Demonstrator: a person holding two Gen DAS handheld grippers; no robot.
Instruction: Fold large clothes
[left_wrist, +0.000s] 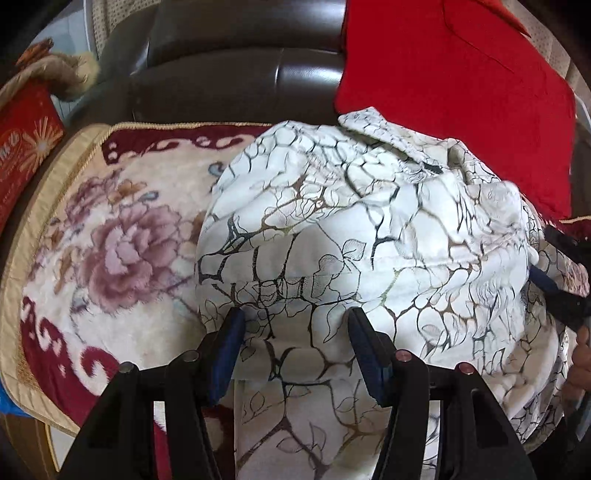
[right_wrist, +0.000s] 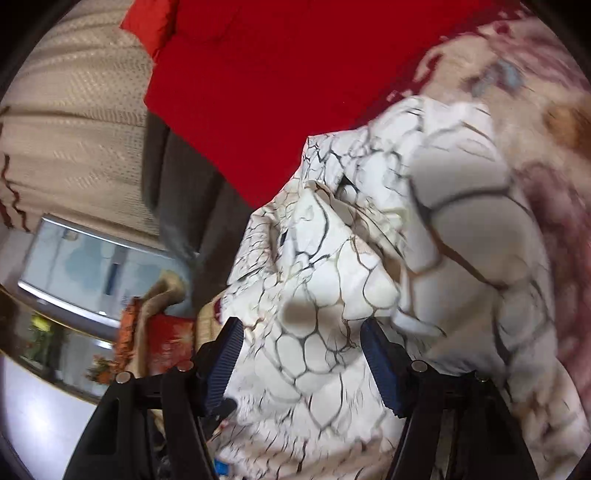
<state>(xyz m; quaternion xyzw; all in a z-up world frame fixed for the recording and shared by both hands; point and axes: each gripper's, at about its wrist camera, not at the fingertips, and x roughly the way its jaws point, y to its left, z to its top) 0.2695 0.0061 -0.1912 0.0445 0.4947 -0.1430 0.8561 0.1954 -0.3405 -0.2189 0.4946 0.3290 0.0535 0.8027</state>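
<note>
Both tongs (left_wrist: 293, 325) (right_wrist: 301, 334) gape apart over the white garment (left_wrist: 351, 229).

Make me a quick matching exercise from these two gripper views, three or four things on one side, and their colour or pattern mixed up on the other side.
Things:
1. garment
2. blanket
3. cloth
4. sofa back

Looks:
A. plain bright red
B. dark brown and shiny
C. white with dark crackle lines
D. cream with pink flowers and a dark red border

Pairs: 1-C, 2-D, 3-A, 4-B
</note>
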